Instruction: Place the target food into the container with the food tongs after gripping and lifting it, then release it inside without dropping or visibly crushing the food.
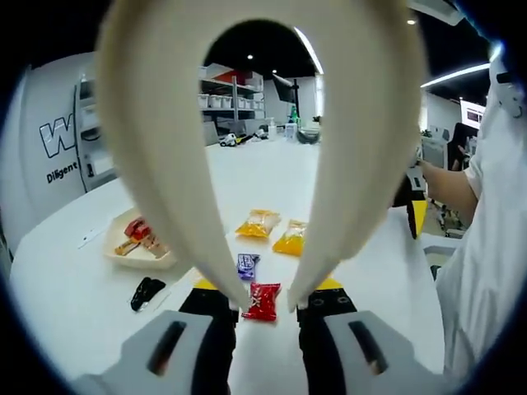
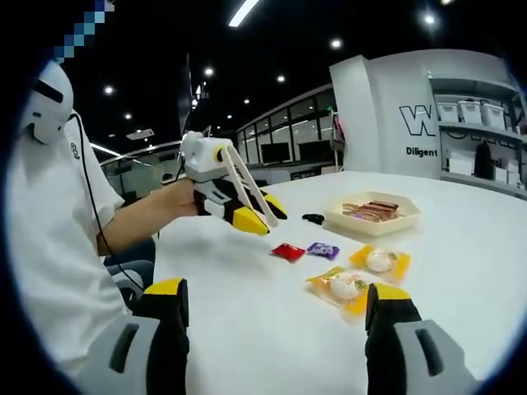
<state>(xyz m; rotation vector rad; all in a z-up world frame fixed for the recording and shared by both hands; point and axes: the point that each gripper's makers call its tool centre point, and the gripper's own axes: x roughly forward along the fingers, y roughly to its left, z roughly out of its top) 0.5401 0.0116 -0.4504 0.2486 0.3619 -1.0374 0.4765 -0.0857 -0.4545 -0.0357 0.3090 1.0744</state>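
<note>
We hold the tongs (image 1: 263, 156) in the left gripper (image 1: 265, 309), tips spread just either side of the red candy (image 1: 262, 301) on the table (image 1: 74, 304), right gripper (image 2: 276, 317) wide open.

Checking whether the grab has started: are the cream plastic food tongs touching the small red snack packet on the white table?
Apart. In the right gripper view, the cream food tongs hang above the table, with a clear gap to the red snack packet.

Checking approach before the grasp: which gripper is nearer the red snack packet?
Left. The left gripper, holding the tongs, has their tips either side of the red snack packet, just above it. The right gripper hangs back at the table's near side, open and empty.
</note>
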